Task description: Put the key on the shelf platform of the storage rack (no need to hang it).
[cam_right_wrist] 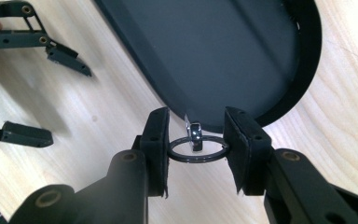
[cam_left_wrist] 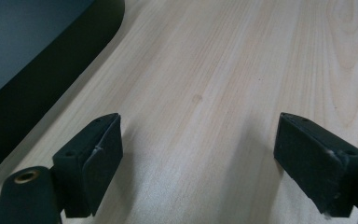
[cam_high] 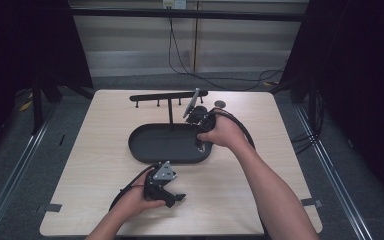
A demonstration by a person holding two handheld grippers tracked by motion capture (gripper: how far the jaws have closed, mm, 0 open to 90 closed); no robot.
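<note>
Pale wood-grain worktop [cam_high: 105, 165] on a grey floor, dark curtains to either side, cables trailing along the far wall. My landmark is the black oval shallow tray [cam_high: 150, 145] lying near the middle of the worktop.

Rising from the tray's far part I see a thin black post carrying a black horizontal bar with short pegs, the hanging rack [cam_high: 167, 96]. A small dark round disc [cam_high: 220, 104] lies on the wood beyond the tray's right end.

My right gripper [cam_right_wrist: 196, 148] sits at the tray's right end, over its rim. Its fingers [cam_right_wrist: 157, 149] are clenched on a thin black metal ring [cam_right_wrist: 186, 157], one pad pressing each side, the ring lying flat between them. A small shiny silver clasp [cam_right_wrist: 195, 133] is threaded on the ring and stands up from it, just in front of the tray's rim [cam_right_wrist: 303, 79].

My left gripper [cam_high: 166, 192] rests low over the worktop on the near side of the tray, close to it. Its fingers [cam_left_wrist: 93, 163] are released, spread wide with bare wood between them; the tray's edge [cam_left_wrist: 51, 88] lies just beside them.
</note>
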